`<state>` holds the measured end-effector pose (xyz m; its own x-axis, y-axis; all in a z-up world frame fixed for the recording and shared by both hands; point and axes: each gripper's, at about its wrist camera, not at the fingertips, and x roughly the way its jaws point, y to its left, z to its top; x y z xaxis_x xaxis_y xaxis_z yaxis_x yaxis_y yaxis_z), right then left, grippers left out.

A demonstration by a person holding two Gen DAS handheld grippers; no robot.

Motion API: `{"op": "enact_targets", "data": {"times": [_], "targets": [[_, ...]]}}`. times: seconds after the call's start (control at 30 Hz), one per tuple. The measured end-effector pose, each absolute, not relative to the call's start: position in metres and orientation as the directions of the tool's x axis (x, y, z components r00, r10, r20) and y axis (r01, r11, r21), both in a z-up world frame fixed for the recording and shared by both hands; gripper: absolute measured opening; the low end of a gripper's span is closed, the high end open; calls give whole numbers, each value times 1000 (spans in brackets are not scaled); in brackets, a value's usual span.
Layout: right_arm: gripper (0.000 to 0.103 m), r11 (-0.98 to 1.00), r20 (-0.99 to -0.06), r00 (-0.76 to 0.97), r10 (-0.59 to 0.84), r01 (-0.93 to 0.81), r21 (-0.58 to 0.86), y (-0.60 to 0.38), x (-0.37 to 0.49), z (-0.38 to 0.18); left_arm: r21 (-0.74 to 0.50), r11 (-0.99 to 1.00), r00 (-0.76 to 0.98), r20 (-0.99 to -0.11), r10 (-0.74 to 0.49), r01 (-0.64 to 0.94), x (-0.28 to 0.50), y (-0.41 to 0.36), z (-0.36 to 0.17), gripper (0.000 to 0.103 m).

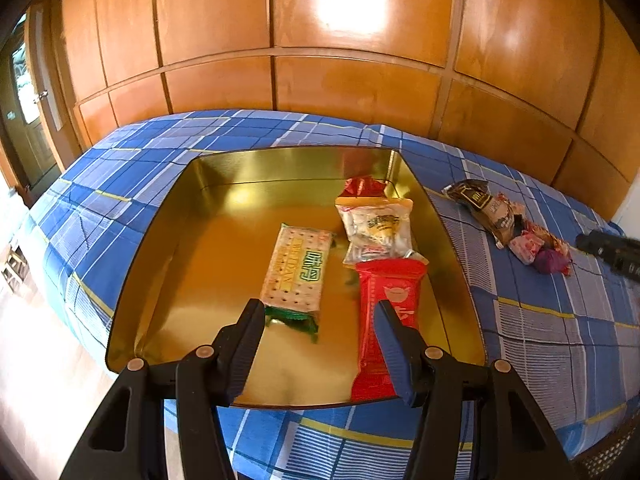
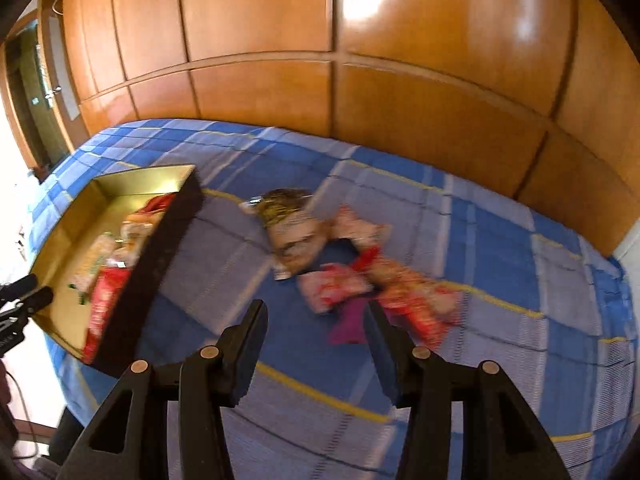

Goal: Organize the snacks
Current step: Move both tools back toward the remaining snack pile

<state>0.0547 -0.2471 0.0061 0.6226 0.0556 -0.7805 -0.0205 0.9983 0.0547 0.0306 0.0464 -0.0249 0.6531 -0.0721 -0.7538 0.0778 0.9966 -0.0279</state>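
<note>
A gold tin box (image 1: 160,248) lies on the blue plaid bed. Inside it are a green cracker pack (image 1: 296,268), a white and yellow snack bag (image 1: 378,228), a long red packet (image 1: 386,312) and a small red wrapper (image 1: 362,186). My left gripper (image 1: 318,308) hangs open over the box's near part with nothing between its fingers. To the box's right a pile of loose snacks lies on the bed: a brown packet (image 2: 294,236), pink and white wrappers (image 2: 334,290), a purple one (image 2: 348,326). My right gripper (image 2: 318,308) stands open just short of that pile, empty; this view is blurred.
Wooden wardrobe panels (image 1: 340,80) rise behind the bed. The bed's near edge (image 1: 92,300) drops to a pale floor at the left, with a doorway (image 1: 28,128) beyond. The box's dark outer wall (image 2: 156,268) stands left of my right gripper. Plaid sheet (image 2: 520,320) lies right of the pile.
</note>
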Motion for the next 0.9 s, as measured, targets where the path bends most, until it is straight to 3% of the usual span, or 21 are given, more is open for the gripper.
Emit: {"op": "enact_targets", "data": {"times": [0.43, 0.67, 0.8, 0.9], "targets": [[50, 986, -845, 527, -94, 169, -5, -373, 50, -32, -21, 970, 631, -756, -174, 243, 47, -10, -8, 57], [50, 975, -840, 540, -51, 210, 76, -391, 48, -36, -143, 936, 535, -788, -305, 323, 82, -65, 0, 58], [50, 976, -825, 565, -22, 191, 105, -386, 48, -29, -183, 924, 484, -808, -336, 336, 110, -101, -7, 73], [50, 974, -818, 575, -11, 191, 121, -385, 49, -25, -202, 924, 441, -832, -337, 326, 134, -124, -21, 76]]}}
